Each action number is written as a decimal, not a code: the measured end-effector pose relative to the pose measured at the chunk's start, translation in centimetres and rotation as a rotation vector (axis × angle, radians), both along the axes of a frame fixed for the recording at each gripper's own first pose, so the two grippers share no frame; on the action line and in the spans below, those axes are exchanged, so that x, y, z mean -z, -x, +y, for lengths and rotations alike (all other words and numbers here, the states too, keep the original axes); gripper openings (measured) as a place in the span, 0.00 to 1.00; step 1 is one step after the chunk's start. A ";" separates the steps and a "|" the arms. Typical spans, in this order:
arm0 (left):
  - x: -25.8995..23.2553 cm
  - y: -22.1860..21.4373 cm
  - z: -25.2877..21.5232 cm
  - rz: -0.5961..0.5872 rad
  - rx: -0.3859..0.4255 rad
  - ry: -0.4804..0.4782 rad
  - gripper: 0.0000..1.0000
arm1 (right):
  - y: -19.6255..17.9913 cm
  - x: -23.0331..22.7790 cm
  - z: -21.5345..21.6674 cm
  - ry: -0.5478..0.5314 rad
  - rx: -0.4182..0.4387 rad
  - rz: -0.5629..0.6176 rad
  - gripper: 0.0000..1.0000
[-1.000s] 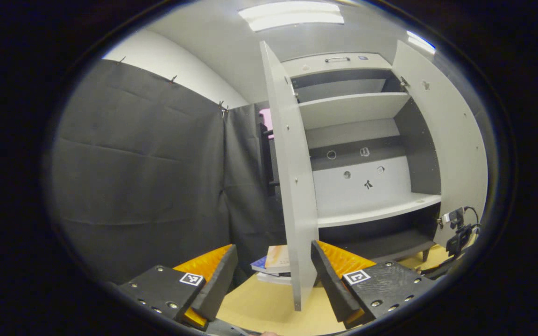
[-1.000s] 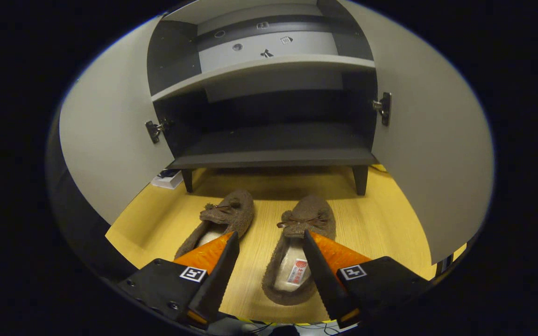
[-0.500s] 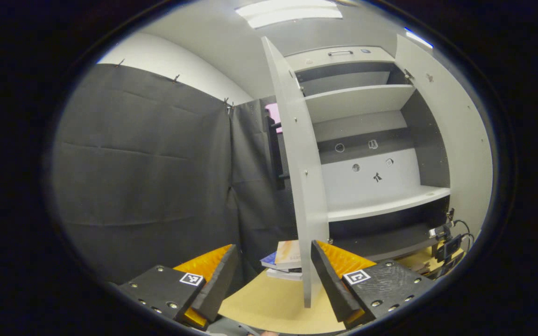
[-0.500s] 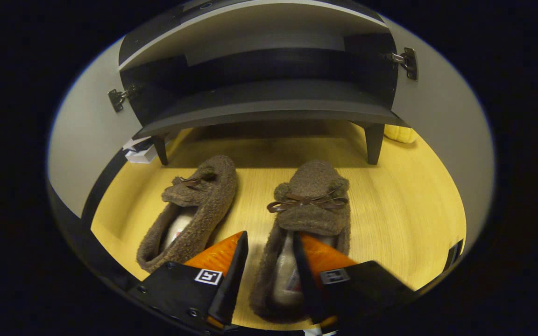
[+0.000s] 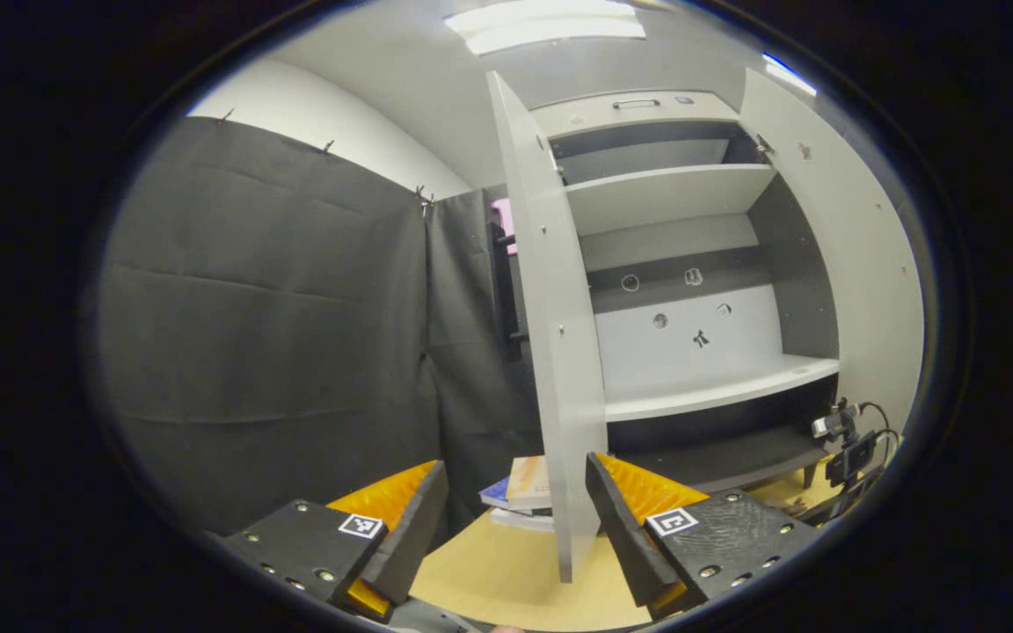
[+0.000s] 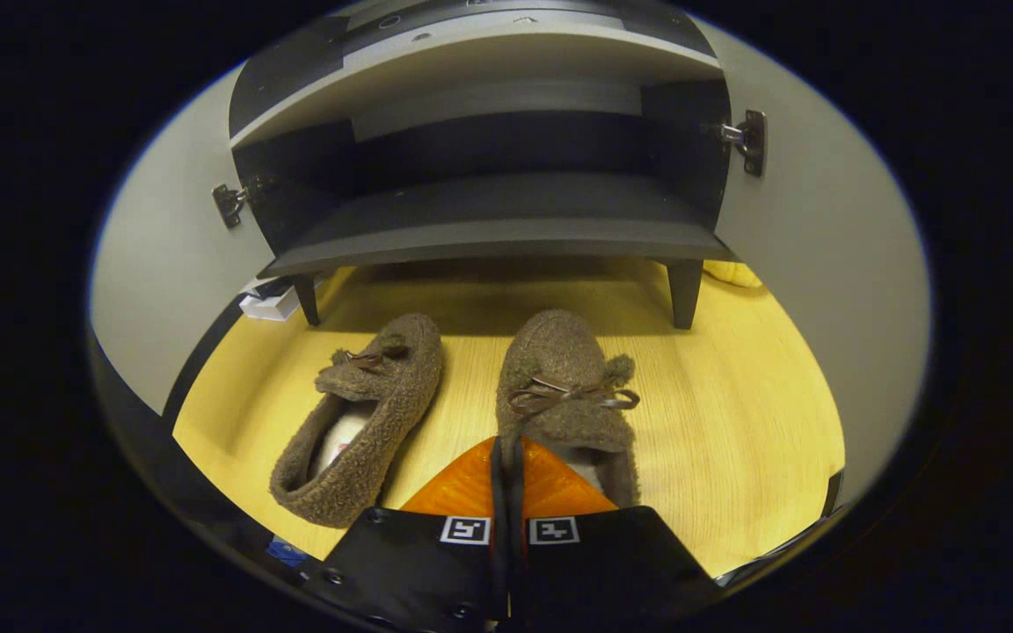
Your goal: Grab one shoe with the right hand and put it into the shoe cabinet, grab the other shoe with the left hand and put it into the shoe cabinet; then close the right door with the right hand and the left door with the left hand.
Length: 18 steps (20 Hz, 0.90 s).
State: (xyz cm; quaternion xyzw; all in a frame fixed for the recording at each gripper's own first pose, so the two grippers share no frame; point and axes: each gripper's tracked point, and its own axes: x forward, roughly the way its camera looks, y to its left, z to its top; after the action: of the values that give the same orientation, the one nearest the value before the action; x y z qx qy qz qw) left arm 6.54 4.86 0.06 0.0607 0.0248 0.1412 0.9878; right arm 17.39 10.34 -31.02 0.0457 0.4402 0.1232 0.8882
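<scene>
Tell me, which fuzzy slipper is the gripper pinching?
The right gripper pinches the slipper with the bow; the other slipper lies untouched beside it.

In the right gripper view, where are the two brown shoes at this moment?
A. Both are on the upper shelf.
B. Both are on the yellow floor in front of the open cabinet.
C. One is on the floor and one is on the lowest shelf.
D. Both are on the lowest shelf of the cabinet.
B: the left shoe and the right shoe both lie on the yellow floor, in front of the cabinet, whose lowest shelf is bare.
</scene>
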 end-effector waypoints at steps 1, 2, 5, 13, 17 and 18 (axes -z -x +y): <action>-0.1 -0.1 -0.3 -0.004 0.009 0.001 0.84 | 0.0 -0.9 0.0 -0.019 0.005 -0.003 0.02; -0.2 -0.2 -0.6 -0.009 0.017 0.002 0.99 | -0.2 -1.9 -0.3 -0.028 0.012 -0.012 0.02; -0.5 -0.3 -1.2 -0.021 0.037 0.009 0.99 | -0.7 -5.3 -0.5 -0.068 0.018 -0.055 0.02; -0.4 -0.5 -1.9 -0.038 0.061 0.031 0.92 | -2.6 -15.4 -0.6 -0.168 0.006 -0.216 0.02; -0.3 -0.6 -2.0 -0.044 0.065 0.039 0.96 | -3.8 -20.3 -0.5 -0.199 -0.008 -0.298 0.02; -0.3 -0.6 -2.0 -0.046 0.064 0.041 0.99 | -4.3 -21.6 -0.5 -0.204 -0.012 -0.320 0.02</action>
State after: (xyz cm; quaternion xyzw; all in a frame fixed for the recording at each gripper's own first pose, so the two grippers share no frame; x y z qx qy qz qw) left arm 7.16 2.83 0.37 0.0381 0.0028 0.1105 0.9931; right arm 21.65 9.83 -9.44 0.1125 0.2787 0.1783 0.9370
